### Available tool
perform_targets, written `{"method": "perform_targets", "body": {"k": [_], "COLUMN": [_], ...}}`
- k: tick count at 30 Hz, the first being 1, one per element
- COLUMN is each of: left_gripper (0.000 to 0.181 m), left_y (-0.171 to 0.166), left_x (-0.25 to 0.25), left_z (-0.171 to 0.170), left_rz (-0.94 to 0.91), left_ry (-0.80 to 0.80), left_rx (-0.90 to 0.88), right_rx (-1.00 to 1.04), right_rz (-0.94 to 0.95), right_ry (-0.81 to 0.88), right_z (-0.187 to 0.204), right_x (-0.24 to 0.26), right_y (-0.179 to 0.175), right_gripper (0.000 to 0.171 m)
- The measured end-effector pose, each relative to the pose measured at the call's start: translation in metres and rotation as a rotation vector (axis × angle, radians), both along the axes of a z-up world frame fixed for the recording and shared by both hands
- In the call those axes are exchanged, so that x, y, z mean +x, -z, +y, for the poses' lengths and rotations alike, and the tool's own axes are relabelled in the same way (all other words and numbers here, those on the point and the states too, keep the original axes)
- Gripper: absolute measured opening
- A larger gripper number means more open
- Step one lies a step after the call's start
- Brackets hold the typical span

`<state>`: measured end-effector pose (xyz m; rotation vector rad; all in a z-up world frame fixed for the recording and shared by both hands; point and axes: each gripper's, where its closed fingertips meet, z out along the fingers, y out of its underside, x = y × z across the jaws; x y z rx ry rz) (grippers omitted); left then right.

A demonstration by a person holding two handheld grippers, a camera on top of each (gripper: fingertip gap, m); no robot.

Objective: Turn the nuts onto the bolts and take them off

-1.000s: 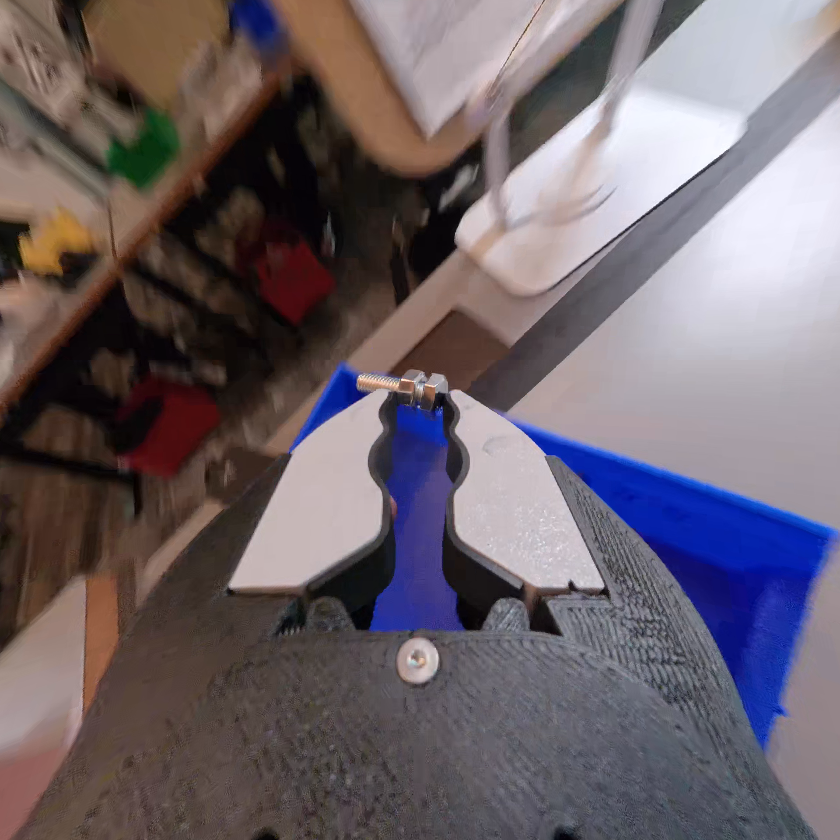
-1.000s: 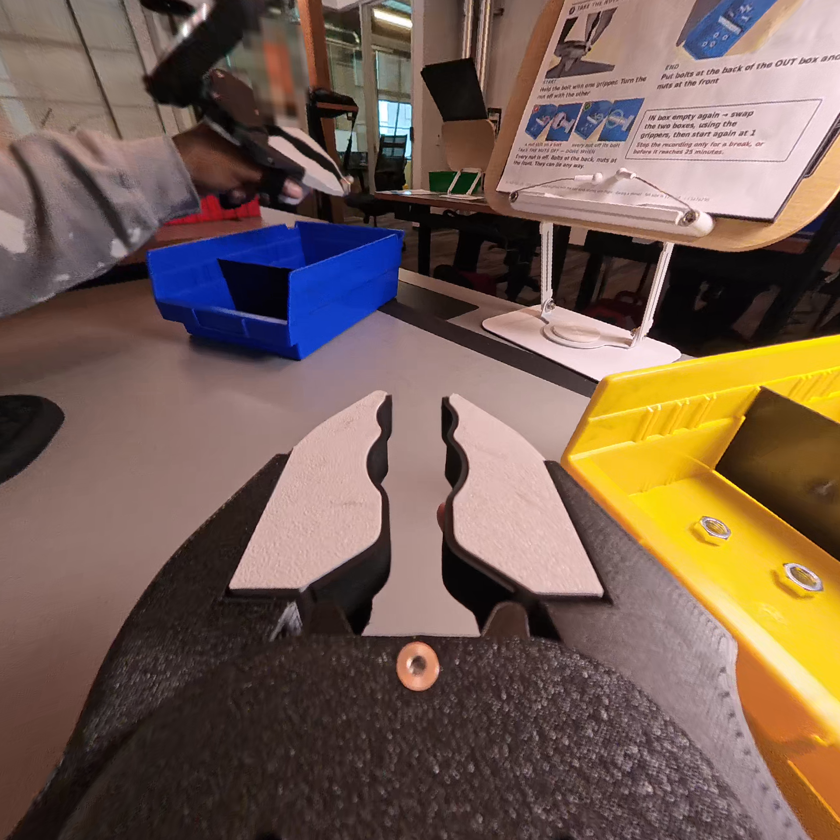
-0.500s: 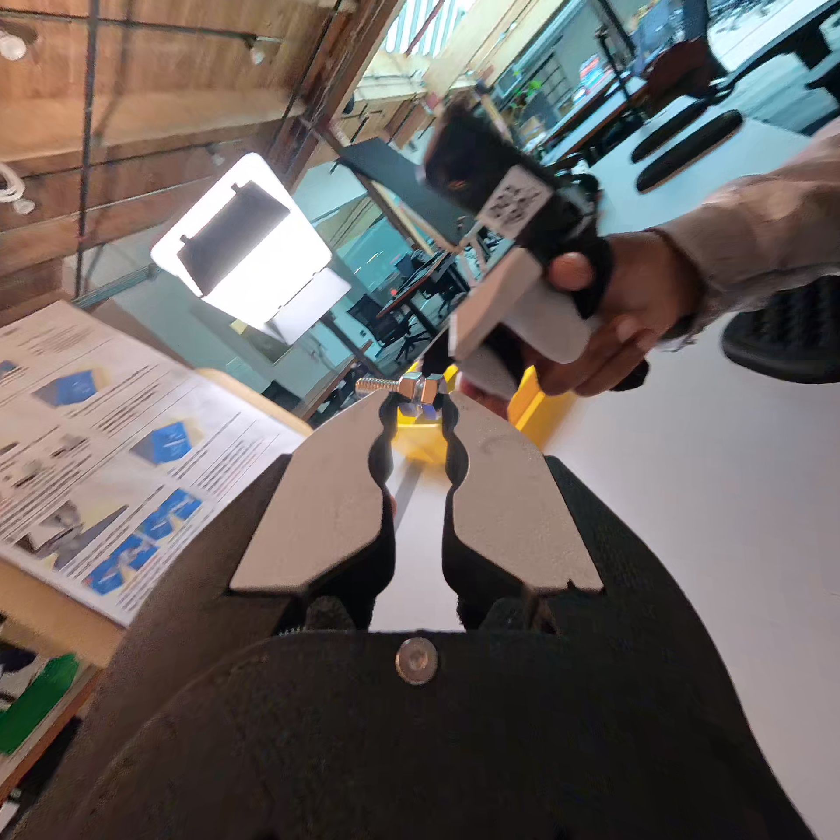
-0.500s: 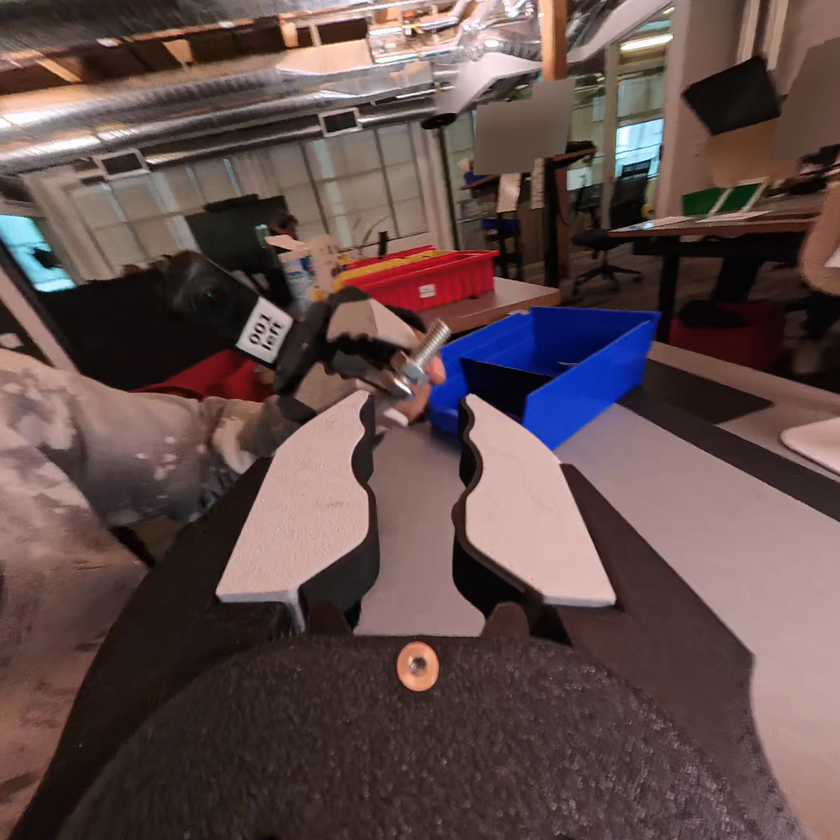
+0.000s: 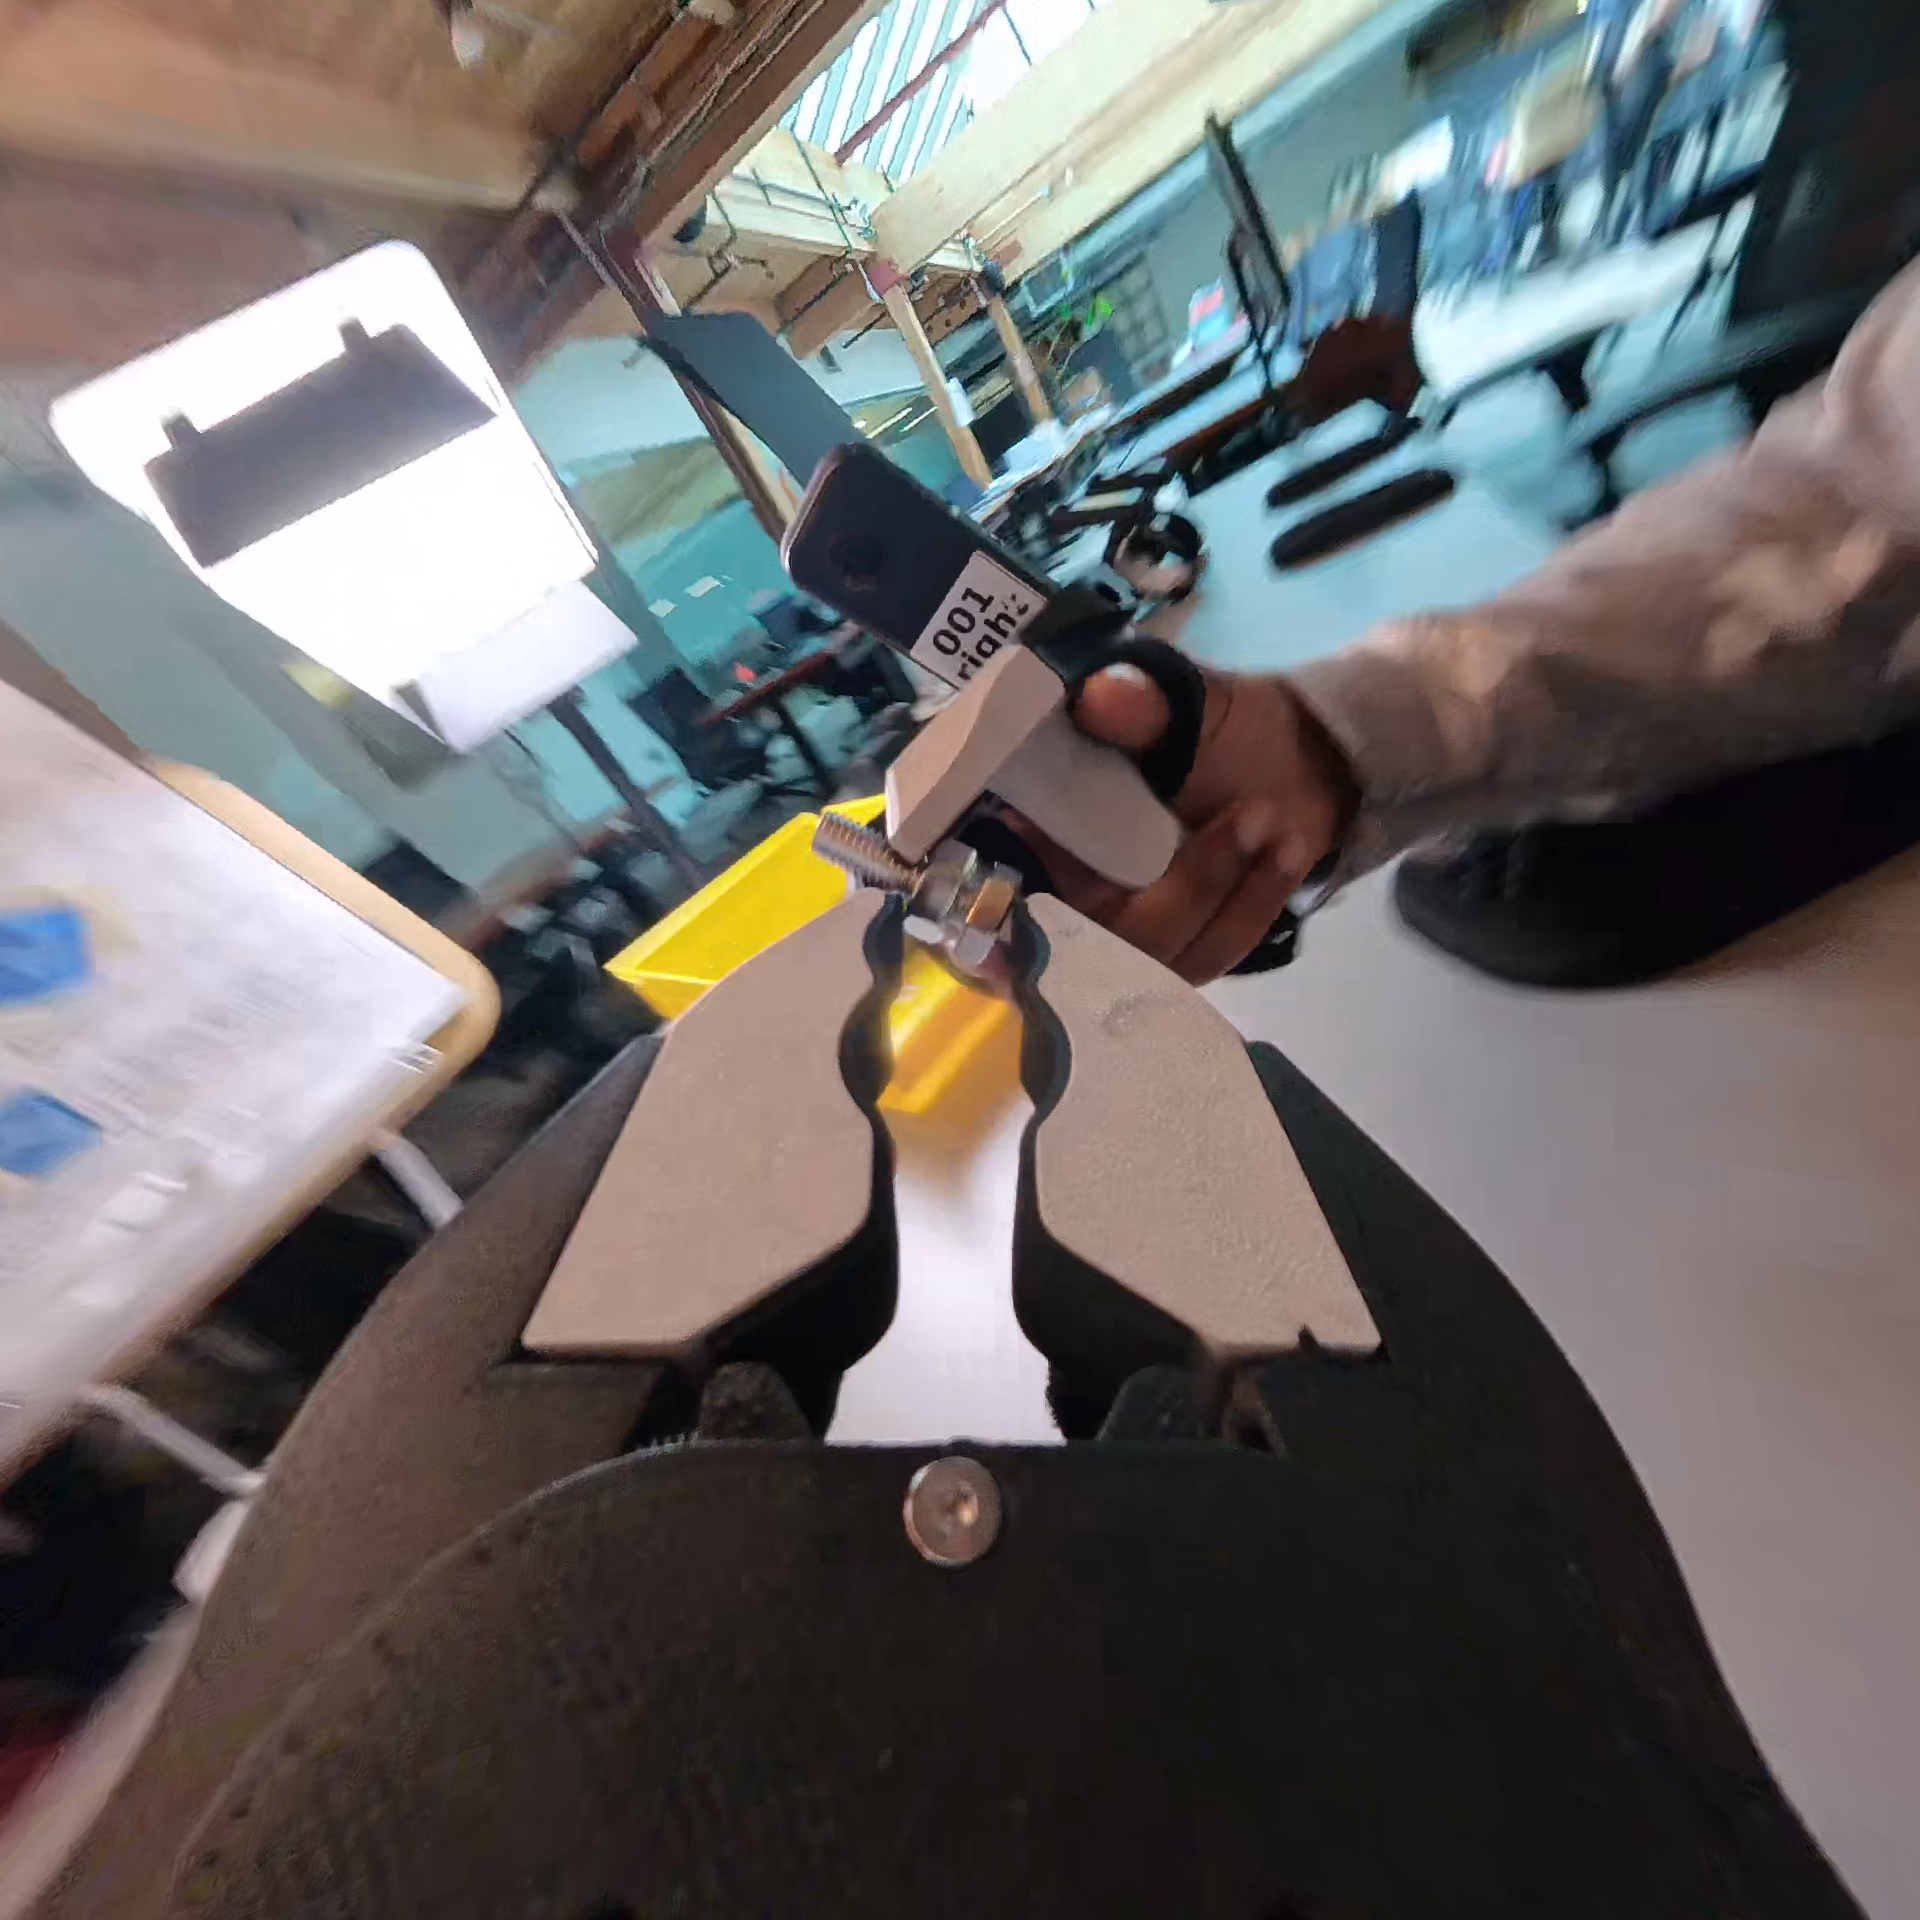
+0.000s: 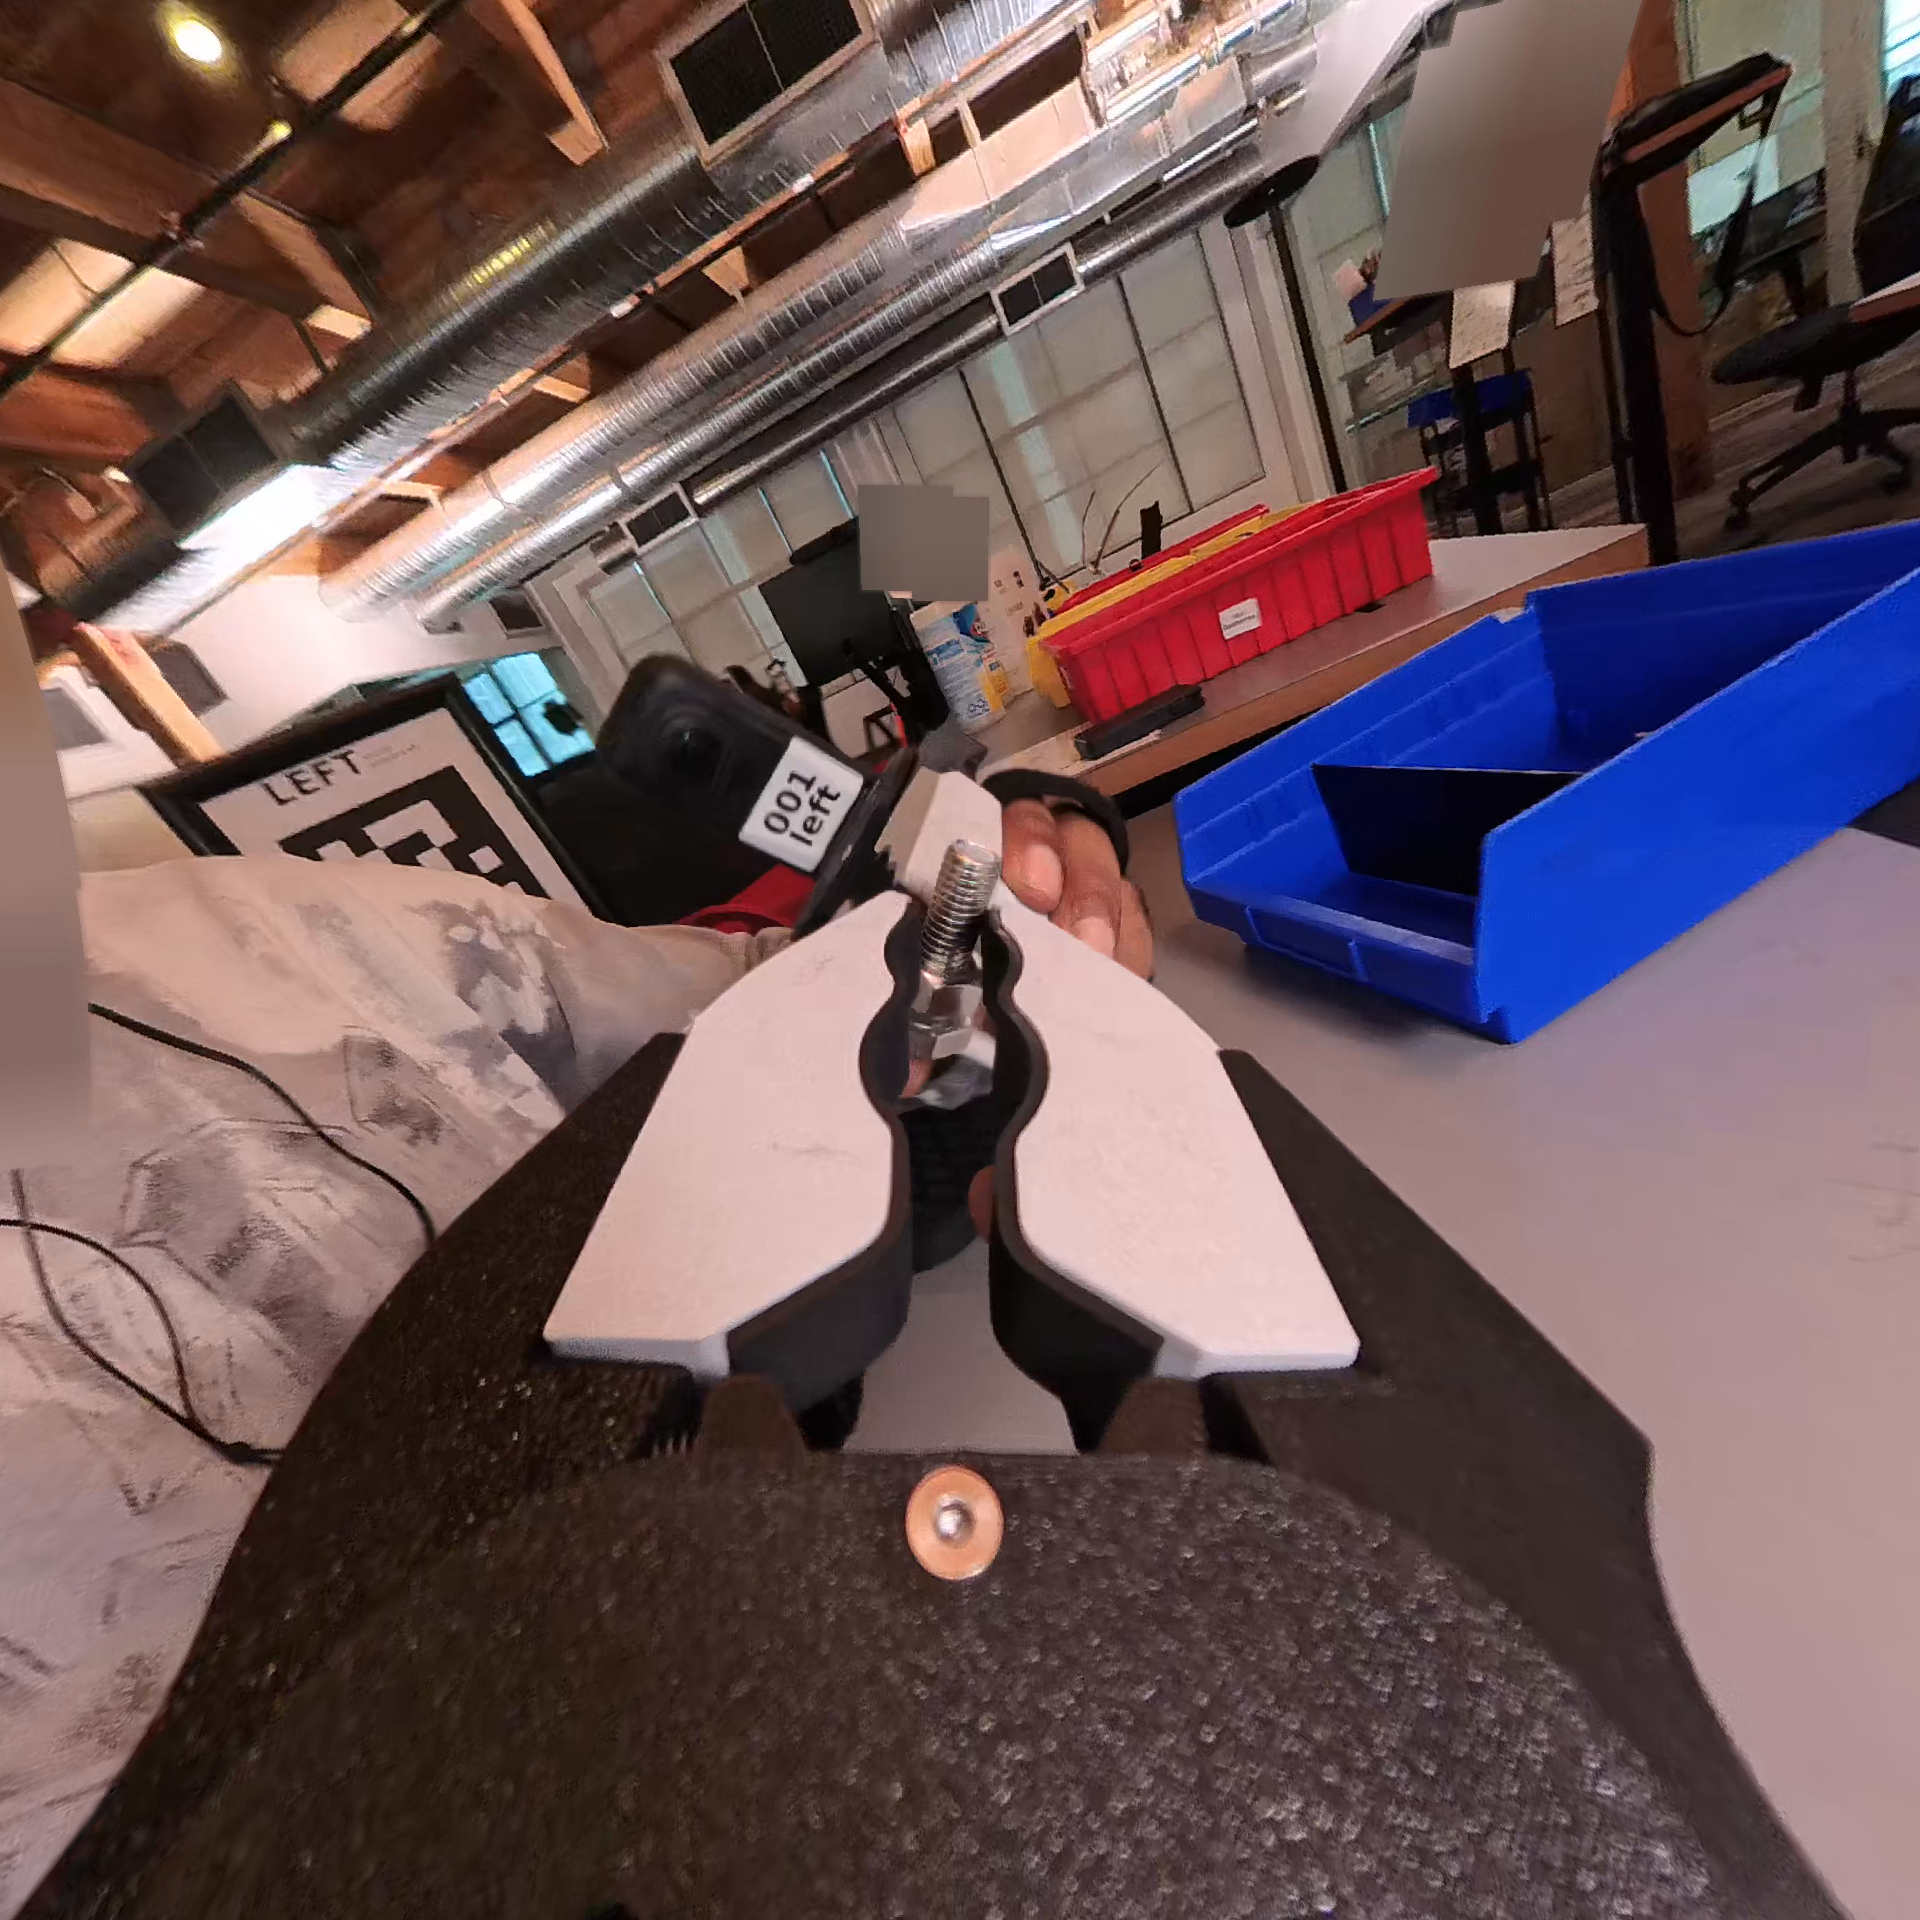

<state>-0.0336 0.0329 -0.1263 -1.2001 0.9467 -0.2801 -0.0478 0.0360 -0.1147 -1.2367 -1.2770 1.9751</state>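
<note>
Blue bin [image 6: 1558, 831] on the counter [image 6: 1558, 1195] looks empty apart from its dark divider; yellow bin's [image 5: 748, 935] contents are hidden. Your left gripper [image 5: 951, 914] is clamped on the bolt [image 5: 914, 883]; right gripper [image 6: 948, 966] closes around its nut [image 6: 940, 1013], midair, open counter beside.

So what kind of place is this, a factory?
More likely a workshop or lab in an open office: bare silver air ducts run under wooden beams, parts bins (blue bin, red bin) sit on worktables, and there are office chairs.
</note>
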Motion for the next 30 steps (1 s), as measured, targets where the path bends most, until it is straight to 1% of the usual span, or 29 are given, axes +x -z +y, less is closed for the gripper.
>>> {"method": "perform_targets", "body": {"k": [3, 5, 7, 11, 15, 22, 30], "left_gripper": [0.03, 0.034, 0.036, 0.034, 0.027, 0.019, 0.018], "left_y": [-0.007, -0.005, -0.003, -0.013, -0.022, -0.027, -0.03], "left_x": [-0.001, -0.002, 0.0, 0.005, 0.006, 0.01, 0.012], "left_z": [0.002, 0.009, 0.016, 0.025, 0.031, 0.033, 0.033], "left_rz": [-0.303, -0.387, -0.412, -0.407, -0.385, -0.408, -0.407], "left_ry": [0.148, 0.185, 0.191, 0.154, 0.106, 0.118, 0.119], "left_rx": [-0.316, -0.449, -0.51, -0.486, -0.44, -0.434, -0.43], "right_rx": [0.134, 0.268, 0.373, 0.452, 0.429, 0.455, 0.451], "right_rz": [0.017, 0.029, 0.047, 0.098, 0.149, 0.16, 0.184], "right_ry": [0.066, 0.117, 0.144, 0.165, 0.167, 0.172, 0.182], "right_z": [0.01, 0.018, 0.022, 0.025, 0.024, 0.022, 0.022], "right_x": [0.001, 0.001, -0.001, -0.006, -0.005, 0.003, 0.007], "right_y": [-0.002, -0.006, -0.014, -0.033, -0.041, -0.039, -0.043], "right_gripper": [0.009, 0.01, 0.01, 0.01, 0.01, 0.01, 0.01]}}
